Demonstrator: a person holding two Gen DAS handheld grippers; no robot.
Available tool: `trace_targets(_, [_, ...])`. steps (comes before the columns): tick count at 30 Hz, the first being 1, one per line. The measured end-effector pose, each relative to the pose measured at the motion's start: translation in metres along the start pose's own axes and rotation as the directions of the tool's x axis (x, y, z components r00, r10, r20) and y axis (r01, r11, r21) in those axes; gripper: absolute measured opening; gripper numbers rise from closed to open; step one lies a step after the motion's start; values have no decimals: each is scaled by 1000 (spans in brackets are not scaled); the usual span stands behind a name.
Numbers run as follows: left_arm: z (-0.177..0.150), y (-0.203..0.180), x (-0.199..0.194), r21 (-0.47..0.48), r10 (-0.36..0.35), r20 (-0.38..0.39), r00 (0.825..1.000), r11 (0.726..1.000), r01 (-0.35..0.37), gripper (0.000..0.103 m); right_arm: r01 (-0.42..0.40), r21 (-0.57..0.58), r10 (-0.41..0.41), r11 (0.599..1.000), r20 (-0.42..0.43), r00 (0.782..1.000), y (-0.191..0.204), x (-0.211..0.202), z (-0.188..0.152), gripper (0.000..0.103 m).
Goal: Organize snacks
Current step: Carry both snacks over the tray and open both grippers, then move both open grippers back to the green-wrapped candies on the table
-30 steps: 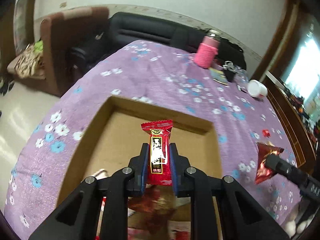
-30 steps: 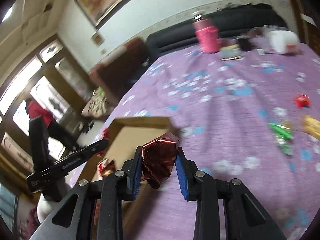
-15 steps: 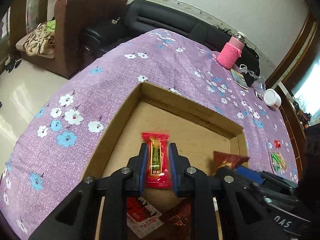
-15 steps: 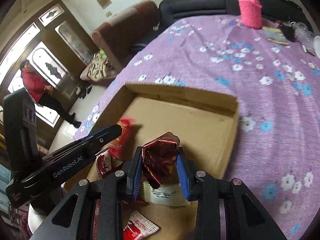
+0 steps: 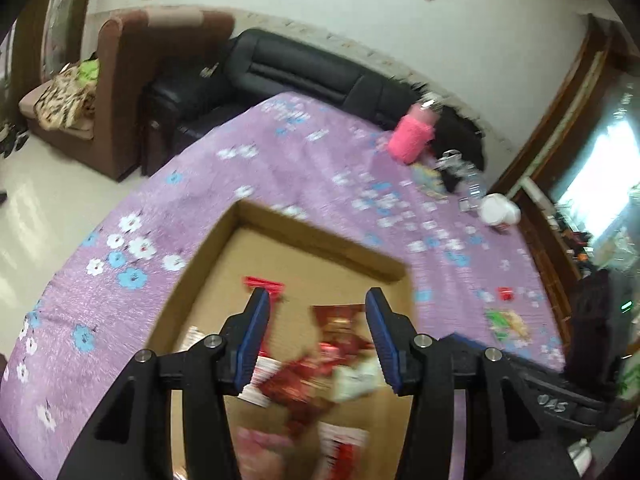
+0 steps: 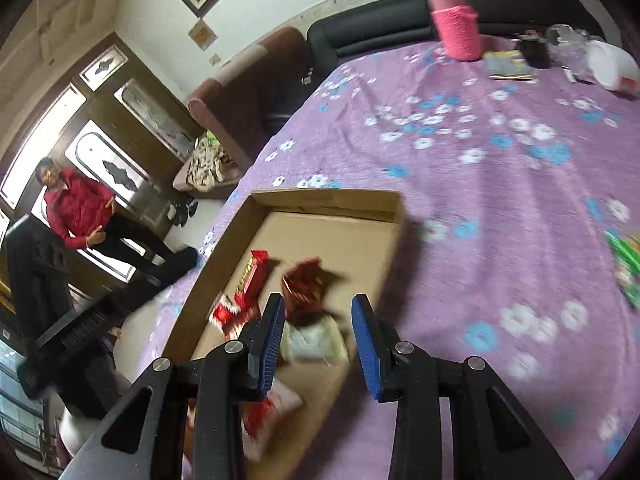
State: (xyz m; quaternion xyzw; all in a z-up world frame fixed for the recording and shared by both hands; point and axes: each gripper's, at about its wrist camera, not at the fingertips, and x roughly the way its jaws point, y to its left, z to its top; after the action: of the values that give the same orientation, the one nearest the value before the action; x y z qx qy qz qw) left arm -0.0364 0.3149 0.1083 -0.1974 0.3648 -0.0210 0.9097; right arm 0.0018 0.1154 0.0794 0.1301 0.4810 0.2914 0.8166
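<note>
Right tongs (image 6: 318, 314) empty above cardboard box (image 6: 344, 202), snacks (image 6: 304, 288) inside.

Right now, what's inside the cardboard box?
The cardboard box holds loose snacks: a long red packet, a dark red wrapper and a pale packet. The grippers cover the near end, so anything there is hidden.

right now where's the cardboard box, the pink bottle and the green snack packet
cardboard box (image 6: 332, 202): right wrist view, far wall.
pink bottle (image 6: 458, 30): right wrist view, knitted sleeve.
green snack packet (image 6: 626, 268): right wrist view, wrapper at the picture's edge.

Pink bottle (image 6: 458, 26) & white tub (image 6: 612, 65) on tablecloth (image 6: 500, 200).
</note>
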Motion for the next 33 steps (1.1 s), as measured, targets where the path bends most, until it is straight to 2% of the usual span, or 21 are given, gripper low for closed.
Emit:
trace_targets(5, [-5,-48,-46,31,-148,38,988,989,147,49,36,60,-40,998,60,997,-37,-66,-24,38])
trace_targets(9, [-8,-93,-79,56,-263,53,963,964,260,49,37,110,-51,993,123,991,-61,-119,-36,38])
trace_targets(10, [-9,-110,-92,80,-299,61,952,953,294,49,40,120,-57,992,140,989,-66,-132,-38,38])
trace_targets(12, [-11,-135,-110,130,-331,82,940,939,319,49,38,139,-63,990,181,981,-76,-161,-42,38])
trace_targets(16, [-15,-189,-155,239,-411,144,900,897,371,49,47,165,-89,985,260,961,-91,-216,-52,41])
trace_targets(20, [-8,-221,-187,272,-471,142,871,864,423,49,65,170,-118,983,321,940,-98,-262,-63,42])
trace_targets(22, [0,-237,-207,276,-511,134,849,842,464,49,75,168,-130,983,343,930,-99,-279,-68,42])
trace_targets(24, [11,-249,-230,296,-534,145,833,827,478,49,88,168,-145,982,366,919,-101,-296,-70,42])
trace_targets(28, [37,-261,-284,332,-551,196,811,815,474,49,122,170,-183,978,404,896,-104,-328,-70,42])
trace_targets(29, [44,-262,-295,337,-545,208,812,819,464,49,132,170,-193,976,417,888,-103,-337,-68,42])
trace_targets(32, [67,-261,-329,347,-490,270,829,853,391,63,163,173,-226,971,458,860,-97,-363,-62,42])
trace_targets(33, [76,-261,-340,350,-466,293,835,865,360,65,173,174,-237,969,471,850,-94,-372,-60,42])
